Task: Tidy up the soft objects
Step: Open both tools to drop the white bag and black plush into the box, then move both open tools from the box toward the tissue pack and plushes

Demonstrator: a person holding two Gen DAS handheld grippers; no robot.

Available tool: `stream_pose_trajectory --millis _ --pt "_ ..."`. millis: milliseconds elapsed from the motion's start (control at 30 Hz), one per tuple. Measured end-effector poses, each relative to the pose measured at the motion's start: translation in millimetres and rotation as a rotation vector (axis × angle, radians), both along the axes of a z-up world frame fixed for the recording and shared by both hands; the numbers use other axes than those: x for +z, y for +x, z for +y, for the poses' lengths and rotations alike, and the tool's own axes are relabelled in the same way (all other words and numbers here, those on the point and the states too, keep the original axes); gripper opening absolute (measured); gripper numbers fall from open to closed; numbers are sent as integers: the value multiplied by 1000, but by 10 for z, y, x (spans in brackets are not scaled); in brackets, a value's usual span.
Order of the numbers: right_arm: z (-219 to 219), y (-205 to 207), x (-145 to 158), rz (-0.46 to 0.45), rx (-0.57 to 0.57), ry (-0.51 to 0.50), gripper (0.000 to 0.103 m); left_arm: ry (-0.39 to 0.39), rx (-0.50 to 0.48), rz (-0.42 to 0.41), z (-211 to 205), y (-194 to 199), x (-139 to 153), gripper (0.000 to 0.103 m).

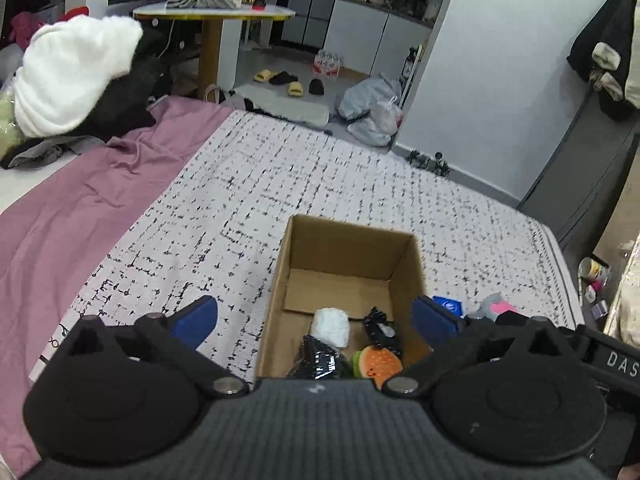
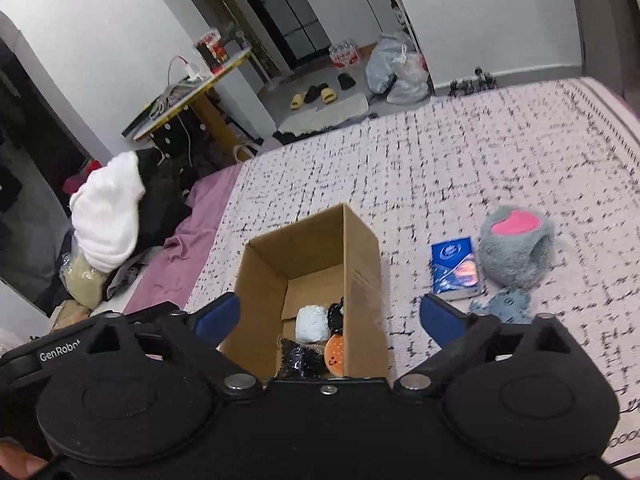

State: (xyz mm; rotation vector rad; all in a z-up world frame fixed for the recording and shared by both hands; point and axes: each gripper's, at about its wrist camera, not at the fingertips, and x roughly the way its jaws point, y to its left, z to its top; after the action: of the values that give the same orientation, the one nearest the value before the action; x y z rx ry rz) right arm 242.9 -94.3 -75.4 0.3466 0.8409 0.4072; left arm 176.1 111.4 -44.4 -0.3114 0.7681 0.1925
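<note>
— Cardboard box point(image 1: 347, 258) sits open on the bed's speckled cover point(image 1: 280, 184), directly ahead of the left claw point(image 1: 316, 320) and between its blue fingers point(image 1: 198, 320). What's inside?

— At the near end, just below that claw: a white soft roll point(image 1: 331, 326), a black crinkly bundle point(image 1: 318, 358), another black piece point(image 1: 380, 332) and an orange-and-green plush point(image 1: 378, 364). The far end of the box floor is bare cardboard.

— And the claw itself?

— Spread wide, nothing between the fingers. The right claw point(image 2: 330, 320) is just as wide and empty; the same box lies ahead of it, slightly toward its left finger.

— Anything outside the box?

— Beyond the right claw's right finger: a grey fluffy plush with a pink patch point(image 2: 516, 246), a blue packet point(image 2: 454, 268) just beside it on the box side, and a small blue-grey knitted piece point(image 2: 502, 306) nearest the finger. All three lie on the cover, apart from the box.

— Further off?

— Far to the left of both claws, a white towel bundle point(image 1: 72, 76) on dark clothes, beside a mauve sheet point(image 1: 100, 188)
</note>
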Motion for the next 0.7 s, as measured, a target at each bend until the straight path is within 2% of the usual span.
stream_pose_trajectory --millis 33,233,433,700 --pt "-30 -25 26 -14 -3 -5 103 2 -1 -8 -32 -20 25 103" --pt "-234 -96 105 -33 13 31 103 29 -10 -36 -208 -91 152 103" --pt "-408 -179 235 -87 33 1 103 30 -31 -63 -389 -178 263 103" --pt "-662 -257 293 -102 42 -18 103 47 -44 -72 -629 -272 363 103"
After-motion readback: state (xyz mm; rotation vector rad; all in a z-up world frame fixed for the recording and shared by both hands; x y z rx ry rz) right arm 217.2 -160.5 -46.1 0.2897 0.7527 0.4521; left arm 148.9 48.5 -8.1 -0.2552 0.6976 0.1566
